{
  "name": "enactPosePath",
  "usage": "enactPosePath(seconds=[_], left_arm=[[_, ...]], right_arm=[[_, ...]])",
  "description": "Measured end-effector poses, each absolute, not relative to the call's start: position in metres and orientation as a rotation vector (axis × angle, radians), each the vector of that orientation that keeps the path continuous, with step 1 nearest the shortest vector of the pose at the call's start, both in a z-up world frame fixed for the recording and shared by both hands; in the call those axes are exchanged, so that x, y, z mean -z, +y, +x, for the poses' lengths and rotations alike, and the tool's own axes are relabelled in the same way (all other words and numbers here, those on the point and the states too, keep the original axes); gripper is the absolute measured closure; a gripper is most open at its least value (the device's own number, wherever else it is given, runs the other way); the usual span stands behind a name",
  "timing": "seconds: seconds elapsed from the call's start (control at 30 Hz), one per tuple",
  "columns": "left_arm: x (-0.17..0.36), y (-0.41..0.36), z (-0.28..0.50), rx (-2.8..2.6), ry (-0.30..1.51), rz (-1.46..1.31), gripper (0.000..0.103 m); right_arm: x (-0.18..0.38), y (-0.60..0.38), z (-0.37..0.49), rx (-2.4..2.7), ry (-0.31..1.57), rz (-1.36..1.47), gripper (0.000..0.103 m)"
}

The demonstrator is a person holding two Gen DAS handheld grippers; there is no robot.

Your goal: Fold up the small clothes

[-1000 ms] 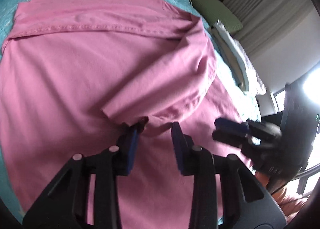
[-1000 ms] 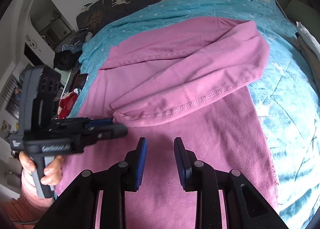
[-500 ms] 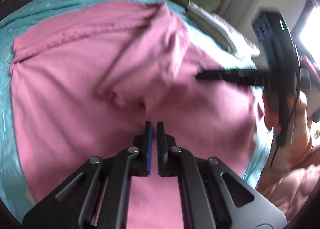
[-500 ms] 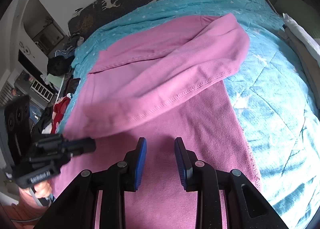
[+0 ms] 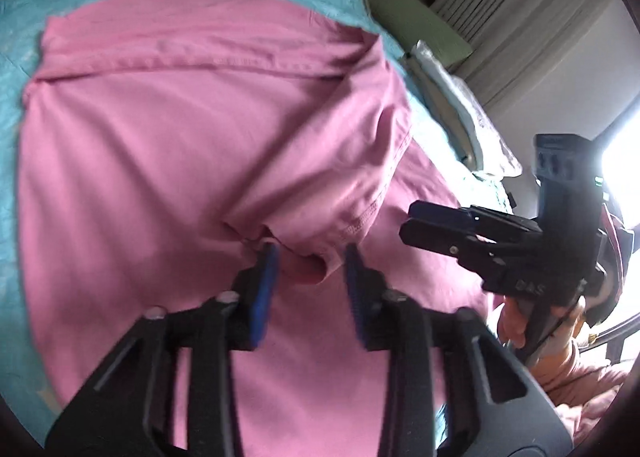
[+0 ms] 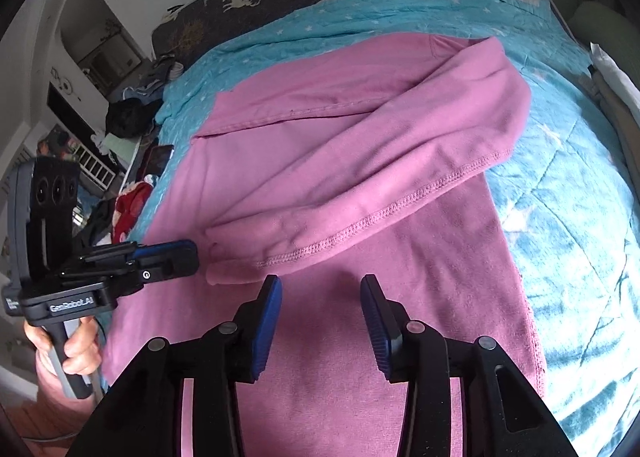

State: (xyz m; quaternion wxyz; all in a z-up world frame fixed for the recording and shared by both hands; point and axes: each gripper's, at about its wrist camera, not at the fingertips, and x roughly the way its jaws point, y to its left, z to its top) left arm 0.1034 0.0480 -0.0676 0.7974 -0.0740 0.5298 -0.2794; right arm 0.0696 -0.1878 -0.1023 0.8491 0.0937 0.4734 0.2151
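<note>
Teal star-print quilt (image 6: 560,217) covers the bed. Left tool (image 5: 308,257) has just been opening; its jaws stand apart, the folded sleeve cuff (image 5: 308,269) between them, unpinched. Right tool (image 6: 320,289), also just widening, hovers empty above the pink long-sleeved cotton top (image 6: 360,185), spread flat on the quilt.

Pink long-sleeved top (image 6: 400,297) lay flat on the teal bedspread (image 6: 560,217), one sleeve (image 6: 380,185) folded diagonally across its body, cuff end rumpled.
</note>
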Motion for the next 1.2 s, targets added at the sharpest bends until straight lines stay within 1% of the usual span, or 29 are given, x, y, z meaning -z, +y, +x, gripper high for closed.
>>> enactPosePath(seconds=[0.07,0.1,0.13,0.17,0.2,0.27,0.4,0.5,0.6,0.67,0.7,0.73,0.77,0.8,0.83,0.9,0.93,0.97,1.1,1.13,1.17,1.2], left_arm=[[0.075,0.037,0.108,0.588,1.166,-0.144,0.06],[0.076,0.032,0.109,0.586,1.156,-0.142,0.068],[0.075,0.028,0.11,0.6,1.141,-0.134,0.102],[0.073,0.025,0.111,0.614,1.137,-0.121,0.098],[0.071,0.023,0.11,0.613,1.123,-0.119,0.1],[0.061,0.022,0.098,0.63,1.071,-0.091,0.1],[0.039,0.023,0.054,0.689,0.917,0.039,0.1],[0.046,0.017,0.036,0.748,0.943,0.106,0.1],[0.063,0.011,0.031,0.681,1.001,0.206,0.098],[0.07,0.016,0.037,0.653,1.048,0.176,0.097],[0.07,0.022,0.042,0.652,1.07,0.122,0.092],[0.069,0.031,0.046,0.648,1.079,0.072,0.085],[0.068,0.039,0.052,0.63,1.083,0.021,0.08],[0.066,0.047,0.059,0.595,1.08,-0.025,0.072],[0.066,0.054,0.065,0.56,1.075,-0.054,0.068],[0.067,0.065,0.078,0.519,1.084,-0.112,0.064],[0.07,0.068,0.084,0.522,1.096,-0.143,0.059],[0.073,0.07,0.091,0.529,1.108,-0.175,0.057],[0.082,0.056,0.109,0.577,1.118,-0.189,0.057],[0.082,0.051,0.11,0.604,1.113,-0.175,0.064],[0.082,0.047,0.111,0.621,1.113,-0.17,0.076],[0.084,0.043,0.112,0.645,1.139,-0.174,0.101]], right_arm=[[0.103,-0.189,0.07,-0.456,1.0,0.213,0.061],[0.103,-0.19,0.07,-0.456,1.0,0.221,0.061],[0.103,-0.192,0.07,-0.452,0.998,0.225,0.06],[0.104,-0.194,0.07,-0.447,0.997,0.225,0.06],[0.104,-0.196,0.07,-0.437,0.998,0.228,0.06],[0.106,-0.201,0.07,-0.426,1.002,0.24,0.06],[0.106,-0.21,0.071,-0.403,1.002,0.253,0.06],[0.107,-0.215,0.075,-0.389,1.005,0.263,0.059],[0.109,-0.217,0.08,-0.389,1.016,0.288,0.059],[0.108,-0.215,0.082,-0.404,1.02,0.303,0.059],[0.108,-0.216,0.081,-0.416,1.02,0.306,0.058],[0.108,-0.215,0.081,-0.426,1.022,0.307,0.054],[0.107,-0.214,0.08,-0.432,1.024,0.307,0.052],[0.108,-0.213,0.08,-0.438,1.027,0.307,0.05],[0.109,-0.212,0.079,-0.441,1.031,0.306,0.05],[0.11,-0.211,0.079,-0.44,1.038,0.304,0.05],[0.111,-0.21,0.079,-0.44,1.039,0.307,0.049],[0.111,-0.21,0.08,-0.442,1.041,0.313,0.049],[0.112,-0.206,0.085,-0.465,1.053,0.343,0.047],[0.113,-0.205,0.087,-0.473,1.055,0.353,0.046],[0.114,-0.204,0.09,-0.484,1.059,0.368,0.046],[0.115,-0.203,0.092,-0.492,1.063,0.384,0.045]])
